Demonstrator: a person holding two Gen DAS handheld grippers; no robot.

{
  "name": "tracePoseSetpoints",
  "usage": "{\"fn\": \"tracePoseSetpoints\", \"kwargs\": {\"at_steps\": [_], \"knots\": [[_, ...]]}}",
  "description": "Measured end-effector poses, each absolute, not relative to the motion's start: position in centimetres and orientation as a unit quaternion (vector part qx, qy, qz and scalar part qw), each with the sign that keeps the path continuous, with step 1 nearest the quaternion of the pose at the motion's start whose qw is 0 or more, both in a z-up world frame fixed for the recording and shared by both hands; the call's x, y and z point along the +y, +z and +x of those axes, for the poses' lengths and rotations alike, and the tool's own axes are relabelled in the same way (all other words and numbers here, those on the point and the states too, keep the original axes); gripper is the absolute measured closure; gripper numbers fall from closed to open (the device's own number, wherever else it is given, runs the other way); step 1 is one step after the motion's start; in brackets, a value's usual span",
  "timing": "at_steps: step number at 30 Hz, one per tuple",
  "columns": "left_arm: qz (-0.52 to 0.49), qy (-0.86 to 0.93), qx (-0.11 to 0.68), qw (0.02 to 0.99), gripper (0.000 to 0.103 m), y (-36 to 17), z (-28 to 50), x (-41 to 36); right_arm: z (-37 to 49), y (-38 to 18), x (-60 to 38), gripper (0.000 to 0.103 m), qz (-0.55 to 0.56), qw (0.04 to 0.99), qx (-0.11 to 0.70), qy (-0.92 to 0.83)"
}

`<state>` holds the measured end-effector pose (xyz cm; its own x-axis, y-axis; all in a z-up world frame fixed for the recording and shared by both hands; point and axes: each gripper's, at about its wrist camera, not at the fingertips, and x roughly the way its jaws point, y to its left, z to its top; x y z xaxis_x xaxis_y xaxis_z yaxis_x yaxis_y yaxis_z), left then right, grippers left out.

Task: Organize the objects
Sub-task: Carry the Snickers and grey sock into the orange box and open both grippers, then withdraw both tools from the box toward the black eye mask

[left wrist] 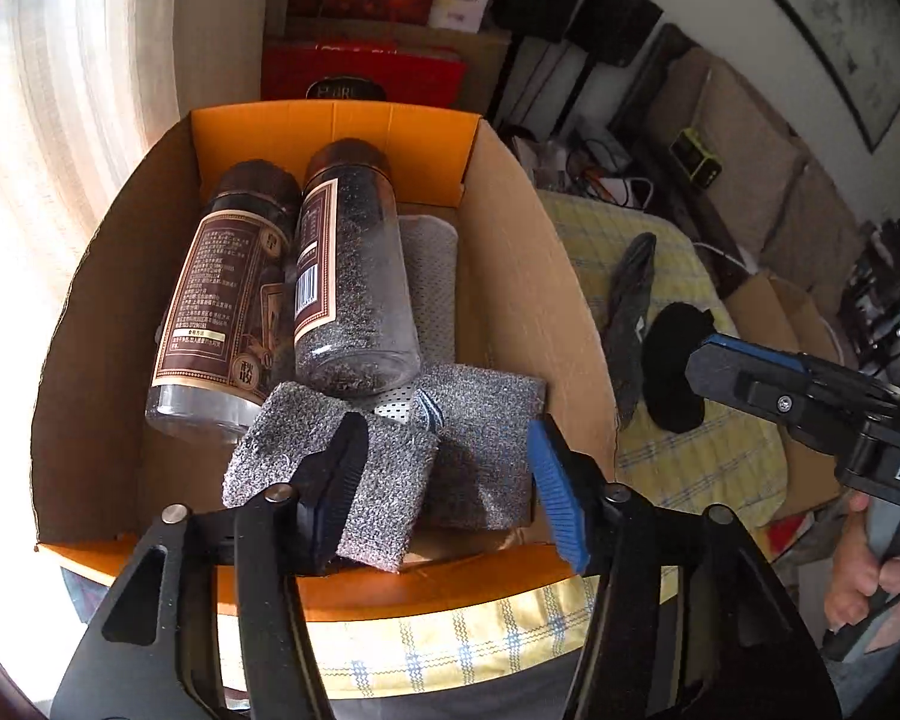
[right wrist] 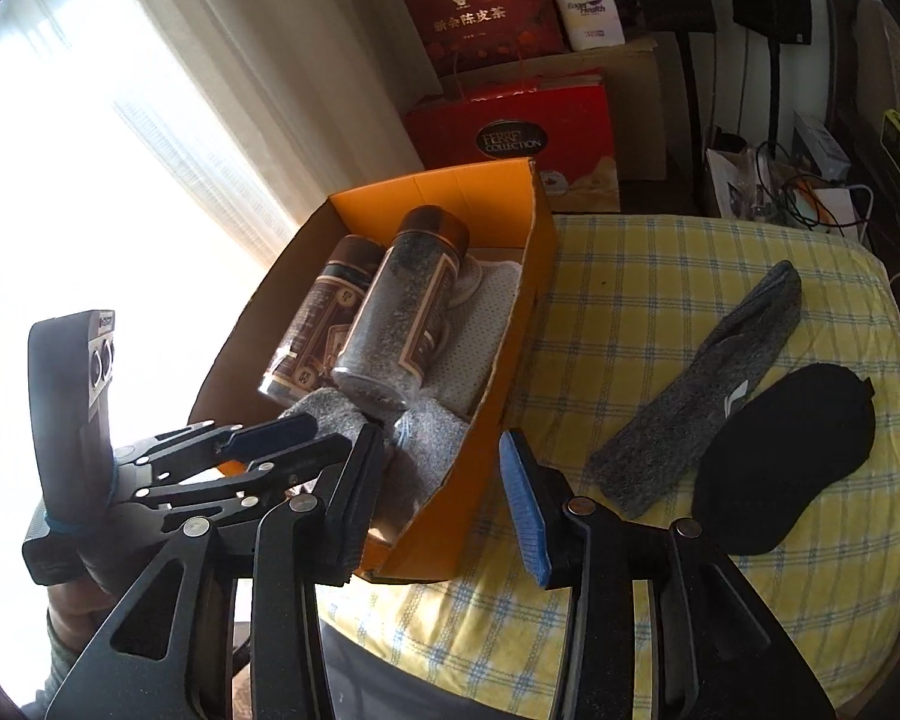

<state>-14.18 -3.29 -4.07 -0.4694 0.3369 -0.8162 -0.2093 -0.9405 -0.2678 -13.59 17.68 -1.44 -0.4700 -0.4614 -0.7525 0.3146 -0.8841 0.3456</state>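
Observation:
An open orange cardboard box (left wrist: pixel 528 276) (right wrist: pixel 543 252) stands on a yellow checked cloth. In it lie two brown-labelled jars (left wrist: pixel 354 276) (right wrist: pixel 390 324), a pale cloth (left wrist: pixel 432 282) and a grey sock (left wrist: pixel 390 450) (right wrist: pixel 426 438) at the near end. My left gripper (left wrist: pixel 447 474) (right wrist: pixel 282 450) is open over the box's near end, its jaws around the grey sock. My right gripper (right wrist: pixel 444 498) (left wrist: pixel 708 360) is open and empty above the cloth by the box's near corner. A second grey sock (right wrist: pixel 708 396) (left wrist: pixel 630 312) and a black eye mask (right wrist: pixel 786 456) (left wrist: pixel 672 372) lie on the cloth to the right.
Red gift boxes (right wrist: pixel 510 120) and a brown carton stand behind the box. A bright curtained window (right wrist: pixel 120 150) is at the left. Cables and small devices (right wrist: pixel 810 192) clutter the far right. The cloth's rounded edge (right wrist: pixel 894 360) drops off at the right.

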Motion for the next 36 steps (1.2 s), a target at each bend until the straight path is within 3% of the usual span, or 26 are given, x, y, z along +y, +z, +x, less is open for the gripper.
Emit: {"fn": "tracePoseSetpoints", "kwargs": {"at_steps": [3, 7, 10, 22, 25, 36], "knots": [[-0.475, 0.863, -0.066, 0.158, 0.029, -3.1, -13.9, -2.6, -13.5, -1.0, 19.8, 0.051, 0.456, 0.205, -0.081, -0.862], [-0.468, 0.866, -0.074, 0.160, 0.019, -2.3, -14.1, -1.7, -13.4, -0.6, 22.1, 0.030, 0.453, 0.179, -0.082, -0.869], [-0.465, 0.865, -0.079, 0.170, 0.013, -1.8, -14.1, -0.8, -13.1, -0.3, 23.7, 0.023, 0.446, 0.158, -0.080, -0.877], [-0.457, 0.865, -0.046, 0.202, 0.013, -1.1, -13.2, 5.3, -12.7, -0.7, 30.2, 0.022, 0.450, 0.097, -0.098, -0.882], [-0.459, 0.861, -0.043, 0.215, 0.000, -1.3, -12.9, 6.8, -12.5, -0.8, 31.2, 0.022, 0.450, 0.086, -0.095, -0.884], [-0.461, 0.854, -0.035, 0.240, 0.000, -2.5, -12.1, 12.3, -13.7, -2.4, 36.2, 0.020, 0.459, 0.049, -0.100, -0.881]]}}
